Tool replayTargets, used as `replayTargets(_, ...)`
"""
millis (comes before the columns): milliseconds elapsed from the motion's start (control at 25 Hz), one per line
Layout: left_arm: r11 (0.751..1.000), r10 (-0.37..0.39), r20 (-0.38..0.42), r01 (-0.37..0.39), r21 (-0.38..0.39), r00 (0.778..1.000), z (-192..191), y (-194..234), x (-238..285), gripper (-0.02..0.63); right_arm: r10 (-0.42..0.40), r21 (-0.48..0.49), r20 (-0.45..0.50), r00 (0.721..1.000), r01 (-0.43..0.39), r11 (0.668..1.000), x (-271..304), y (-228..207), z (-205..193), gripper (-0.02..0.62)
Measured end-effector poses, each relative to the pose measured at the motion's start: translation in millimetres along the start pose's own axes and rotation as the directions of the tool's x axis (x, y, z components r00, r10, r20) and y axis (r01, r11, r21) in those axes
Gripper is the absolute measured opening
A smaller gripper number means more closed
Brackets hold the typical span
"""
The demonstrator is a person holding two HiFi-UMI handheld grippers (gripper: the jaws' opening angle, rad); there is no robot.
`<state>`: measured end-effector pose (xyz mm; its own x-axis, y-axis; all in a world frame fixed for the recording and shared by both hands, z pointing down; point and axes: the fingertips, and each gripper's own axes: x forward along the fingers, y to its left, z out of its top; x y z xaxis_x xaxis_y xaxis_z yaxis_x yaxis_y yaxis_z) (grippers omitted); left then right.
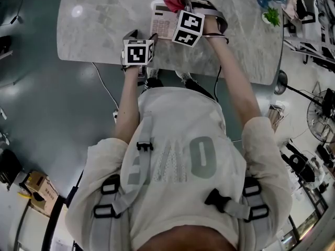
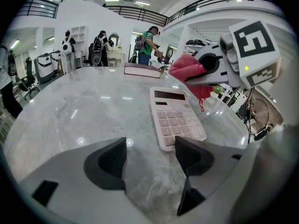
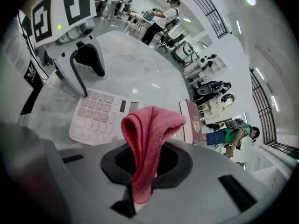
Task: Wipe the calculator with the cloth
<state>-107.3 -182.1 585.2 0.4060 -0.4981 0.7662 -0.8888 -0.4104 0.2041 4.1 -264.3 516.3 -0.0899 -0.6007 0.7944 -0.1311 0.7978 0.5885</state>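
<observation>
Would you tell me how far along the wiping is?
Done: the right gripper has the cloth clamped in its jaws. In hand: the cloth hangs over the calculator, apparently not touching; the left gripper sits open at its near edge. Left: seemingly the wiping itself.

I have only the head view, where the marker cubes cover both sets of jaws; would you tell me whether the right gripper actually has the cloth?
Observer: Yes; the right gripper is shut on the folded red cloth, which stands up out of its jaws.
Operator: Thank you. Is the left gripper holding anything?
Observer: No; the left gripper is open, with only the grey marble tabletop between its jaws and the pale pink calculator just ahead of its right jaw.
Operator: Is anything else lying near the calculator?
Observer: A maroon-covered book lies flat on the table beyond the calculator's display end.
</observation>
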Motion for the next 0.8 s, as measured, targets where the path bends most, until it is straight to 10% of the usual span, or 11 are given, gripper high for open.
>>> replayTargets(800, 1.000, -0.003, 0.011, 0.003, 0.003, 1.000, 1, 3, 3, 0.314, 0.024, -0.042, -0.122, 0.992, -0.030, 0.999, 27, 26, -16, 0.056)
